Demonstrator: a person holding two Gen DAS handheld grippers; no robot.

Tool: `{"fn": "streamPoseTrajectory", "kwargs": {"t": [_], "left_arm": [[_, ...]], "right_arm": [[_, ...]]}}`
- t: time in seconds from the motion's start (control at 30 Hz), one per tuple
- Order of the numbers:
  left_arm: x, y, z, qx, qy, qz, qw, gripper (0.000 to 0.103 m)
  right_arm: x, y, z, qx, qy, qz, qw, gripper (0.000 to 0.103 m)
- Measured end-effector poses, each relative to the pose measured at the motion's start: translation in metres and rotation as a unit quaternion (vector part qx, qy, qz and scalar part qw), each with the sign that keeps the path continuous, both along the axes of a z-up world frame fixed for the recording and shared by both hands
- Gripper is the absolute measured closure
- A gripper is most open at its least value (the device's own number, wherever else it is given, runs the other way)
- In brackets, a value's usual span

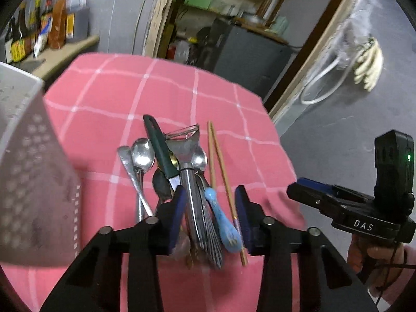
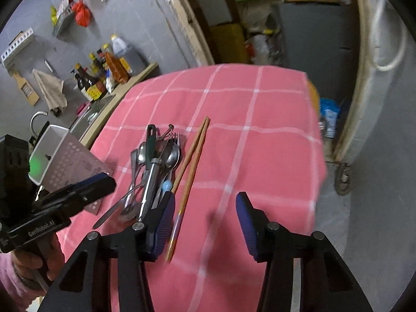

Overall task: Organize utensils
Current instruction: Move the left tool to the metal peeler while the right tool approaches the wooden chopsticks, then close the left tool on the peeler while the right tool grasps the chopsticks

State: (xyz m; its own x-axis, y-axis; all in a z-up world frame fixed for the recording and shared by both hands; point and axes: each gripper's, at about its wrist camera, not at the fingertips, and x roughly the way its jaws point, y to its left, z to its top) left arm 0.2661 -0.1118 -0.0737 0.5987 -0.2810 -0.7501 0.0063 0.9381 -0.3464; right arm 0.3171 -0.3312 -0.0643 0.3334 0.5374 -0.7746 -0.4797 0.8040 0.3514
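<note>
Steel and wood lie mixed in a heap of utensils (image 1: 179, 182) on the pink checked tablecloth (image 1: 109, 91), and the left gripper (image 1: 212, 217) hangs right over the near end of that heap with its jaws spread, nothing pinched between them. Inside the gap between those jaws lie a metal peeler (image 1: 188, 182), a whisk (image 1: 210, 241) and a blue-handled utensil (image 1: 223, 221). A green-handled knife (image 1: 158, 148) and several spoons (image 1: 141, 154) reach out beyond the left jaw's tip and to its outer side, and a pair of chopsticks (image 1: 218, 163) runs along just inside the right jaw. In the right wrist view the same heap (image 2: 153, 166) sits ahead of and beside the left-hand jaw of the right gripper (image 2: 205, 223), whose jaws are also spread wide with only bare cloth between them; the chopsticks (image 2: 191, 161) run down to that left-hand jaw, their near ends just beside its blue pad. A white perforated container (image 1: 31, 171) stands on the cloth well outside the left gripper's left jaw. Beyond the table edge, past the jaw tips, a shelf with bottles (image 2: 104, 75) runs along the grey wall, and a doorway (image 1: 228, 13) opens onto cluttered shelves.
</note>
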Motion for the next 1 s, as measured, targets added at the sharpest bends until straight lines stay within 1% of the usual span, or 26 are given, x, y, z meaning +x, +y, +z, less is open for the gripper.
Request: {"fn": "streamPoseTrajectory", "kwargs": {"t": [0.17,0.2,0.27,0.4,0.57,0.7,0.87,0.93,1.0], "left_arm": [[0.027,0.008,-0.022,-0.010,0.043,0.006,0.9990,0.076],[0.031,0.010,-0.026,-0.009,0.053,0.008,0.9985,0.078],[0.038,0.014,-0.032,-0.013,0.070,0.010,0.9974,0.081],[0.047,0.018,-0.041,-0.011,0.094,0.016,0.9954,0.081],[0.054,0.023,-0.042,0.001,0.114,0.005,0.9935,0.082],[0.060,0.026,-0.041,-0.009,0.132,0.003,0.9912,0.082],[0.058,0.036,-0.042,-0.025,0.146,0.004,0.9890,0.082],[0.057,0.038,-0.041,-0.029,0.152,0.009,0.9879,0.086],[0.053,0.045,-0.042,-0.044,0.158,0.016,0.9863,0.088]], "right_arm": [[0.040,0.020,-0.019,0.008,0.033,0.044,0.998,0.061],[0.045,0.024,-0.022,0.006,0.037,0.049,0.998,0.063],[0.057,0.032,-0.028,0.004,0.050,0.057,0.997,0.065],[0.077,0.045,-0.037,0.002,0.070,0.061,0.996,0.067],[0.097,0.060,-0.045,0.001,0.099,0.057,0.993,0.067],[0.111,0.071,-0.048,-0.006,0.111,0.056,0.992,0.067],[0.126,0.087,-0.051,-0.040,0.122,0.053,0.990,0.067],[0.131,0.095,-0.052,-0.056,0.131,0.048,0.989,0.067],[0.134,0.103,-0.052,-0.076,0.134,0.048,0.987,0.067]]}}
